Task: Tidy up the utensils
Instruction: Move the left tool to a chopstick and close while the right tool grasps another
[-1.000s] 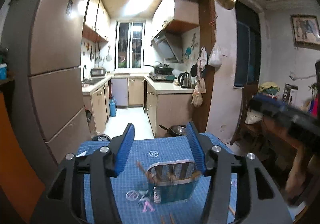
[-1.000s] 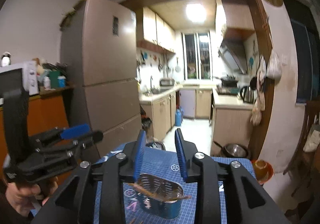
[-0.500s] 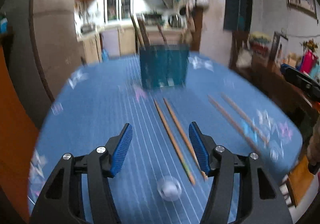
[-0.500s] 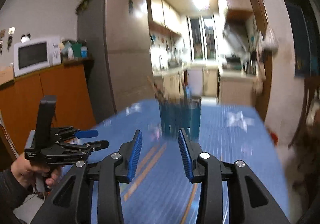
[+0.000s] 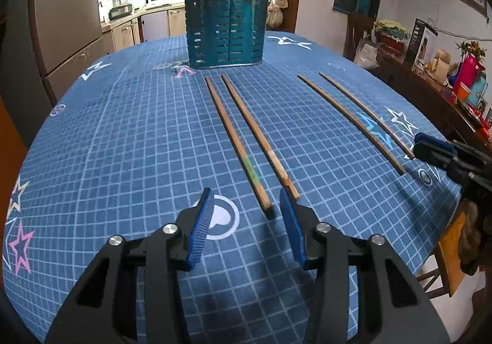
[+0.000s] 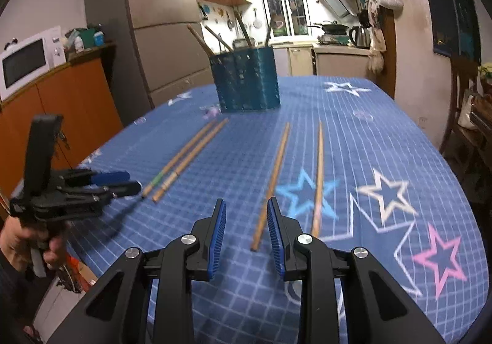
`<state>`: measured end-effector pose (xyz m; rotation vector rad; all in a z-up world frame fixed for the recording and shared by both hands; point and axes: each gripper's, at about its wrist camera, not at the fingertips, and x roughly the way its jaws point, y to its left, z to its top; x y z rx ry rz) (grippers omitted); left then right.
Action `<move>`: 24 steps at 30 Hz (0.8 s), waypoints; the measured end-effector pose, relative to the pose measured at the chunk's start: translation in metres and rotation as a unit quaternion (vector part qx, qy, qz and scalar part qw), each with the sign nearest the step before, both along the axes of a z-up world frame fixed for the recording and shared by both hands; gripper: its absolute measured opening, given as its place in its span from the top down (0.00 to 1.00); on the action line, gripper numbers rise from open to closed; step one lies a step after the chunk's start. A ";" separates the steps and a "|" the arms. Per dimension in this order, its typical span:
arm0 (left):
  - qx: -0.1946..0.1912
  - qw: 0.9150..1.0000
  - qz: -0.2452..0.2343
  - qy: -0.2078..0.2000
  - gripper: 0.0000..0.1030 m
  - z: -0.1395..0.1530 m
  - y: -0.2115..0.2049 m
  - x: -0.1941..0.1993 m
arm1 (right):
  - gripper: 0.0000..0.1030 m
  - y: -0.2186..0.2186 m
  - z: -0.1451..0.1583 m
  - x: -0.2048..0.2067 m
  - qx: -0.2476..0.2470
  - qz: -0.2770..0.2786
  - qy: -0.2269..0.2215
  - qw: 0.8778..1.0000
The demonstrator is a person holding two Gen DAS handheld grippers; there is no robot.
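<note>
On a blue grid-patterned mat (image 5: 129, 134) printed with stars, four loose wooden chopsticks lie in two pairs, all pointing toward a teal perforated metal utensil holder (image 5: 226, 31) standing upright at the far end, which already has several sticks leaning in it.

Left gripper (image 5: 247, 228), black with blue ridged pads, is spread wide and holds nothing. It hangs low over the mat, with the near end of the green-banded brown chopstick (image 5: 238, 145) lying just ahead, between its pads; that chopstick's pale-banded partner (image 5: 261, 138) lies just beside it, its near end close to the right pad.

Right gripper (image 6: 246, 234), of the same make, is also parted and empty (a narrower gap than the left). The near end of the darker thin chopstick (image 6: 272, 181) sits between its fingertips, with the second thin chopstick (image 6: 318, 178) just to its right.

Likely risks: each pair lies so close that closing could catch two sticks, or nudge the neighbour and roll it off line. Gripping at the very end could let the long stick droop or pivot, so it may then strike the holder's rim. Sticks leaning in the holder could also block the way in.

Beyond the table stand a tall grey fridge (image 6: 153, 24), a white microwave (image 6: 26, 64) on an orange cabinet, and a lit kitchen.
</note>
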<state>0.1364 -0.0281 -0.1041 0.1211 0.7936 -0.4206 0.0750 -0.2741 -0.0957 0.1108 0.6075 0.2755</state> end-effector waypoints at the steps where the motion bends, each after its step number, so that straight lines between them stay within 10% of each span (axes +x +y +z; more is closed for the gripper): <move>1: 0.003 1.000 0.000 0.000 0.60 -0.002 -0.001 -0.001 | 0.71 0.002 -0.003 -0.001 -0.006 -0.002 0.002 1.000; 24: 0.013 1.000 0.003 -0.028 0.66 -0.013 -0.024 -0.010 | 0.80 0.008 -0.028 -0.001 -0.027 -0.026 -0.013 0.999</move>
